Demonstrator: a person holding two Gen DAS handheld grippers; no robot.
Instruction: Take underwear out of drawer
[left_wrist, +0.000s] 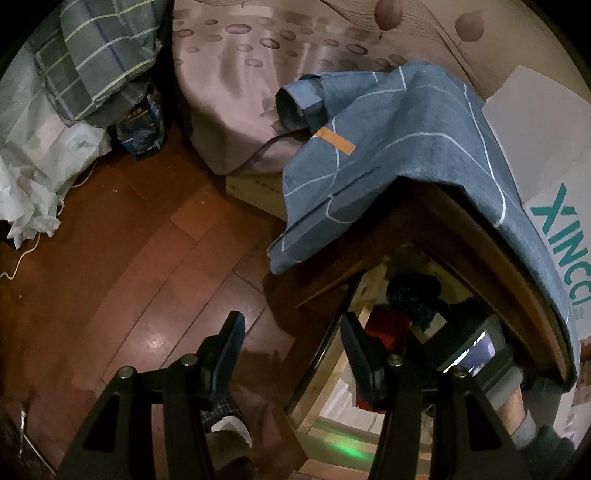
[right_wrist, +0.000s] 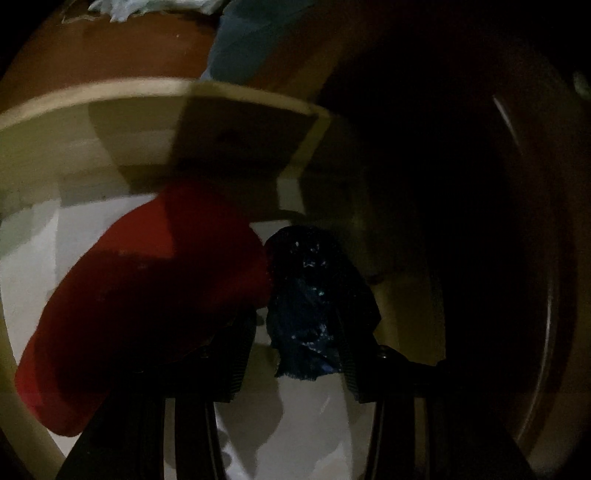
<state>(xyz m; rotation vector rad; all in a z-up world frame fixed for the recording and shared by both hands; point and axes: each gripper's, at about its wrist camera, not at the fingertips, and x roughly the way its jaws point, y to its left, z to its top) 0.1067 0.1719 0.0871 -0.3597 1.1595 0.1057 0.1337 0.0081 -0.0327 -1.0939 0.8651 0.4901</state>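
Inside the open drawer (right_wrist: 55, 110), dark blue underwear (right_wrist: 314, 295) lies just beside a red garment (right_wrist: 129, 277).
Right gripper (right_wrist: 295, 343) is part open around the dark piece; whether its pads press is unclear in the gloom. Left gripper (left_wrist: 291, 332) hangs part open, empty, over the wooden floor (left_wrist: 129, 277).

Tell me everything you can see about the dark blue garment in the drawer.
The dark blue garment is a crumpled, lacy-looking fabric bunch with frayed lower edge, lying on the pale floor of the open drawer, touching the red garment beside it. It sits between the right gripper fingers; whether they pinch it is unclear.
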